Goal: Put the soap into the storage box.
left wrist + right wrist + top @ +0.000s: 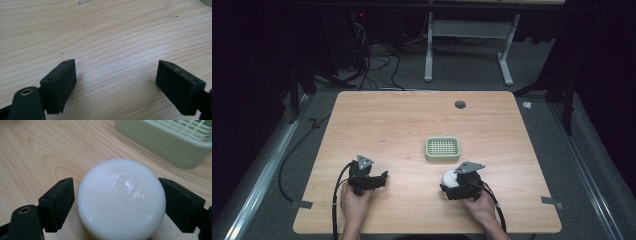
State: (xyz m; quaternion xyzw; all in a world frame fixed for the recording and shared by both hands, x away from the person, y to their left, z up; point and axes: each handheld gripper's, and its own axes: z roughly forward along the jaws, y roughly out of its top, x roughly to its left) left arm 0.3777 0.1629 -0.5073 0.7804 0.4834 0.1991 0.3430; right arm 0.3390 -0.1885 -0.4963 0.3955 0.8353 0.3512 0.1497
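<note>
A round white bar of soap lies on the wooden table near its front right, between the two black jaws of my right gripper. Both pads sit against the soap's sides, so the gripper is shut on it. In the high view the soap shows white at the tip of the right gripper. A pale green soap dish with a grid top stands just beyond it, and its corner is close ahead. My left gripper rests at the front left, open, with bare wood between its jaws.
A dark round grommet sits near the table's far edge. Beyond the table are a white desk frame and loose cables on the floor. Cables trail from both grippers over the front edge.
</note>
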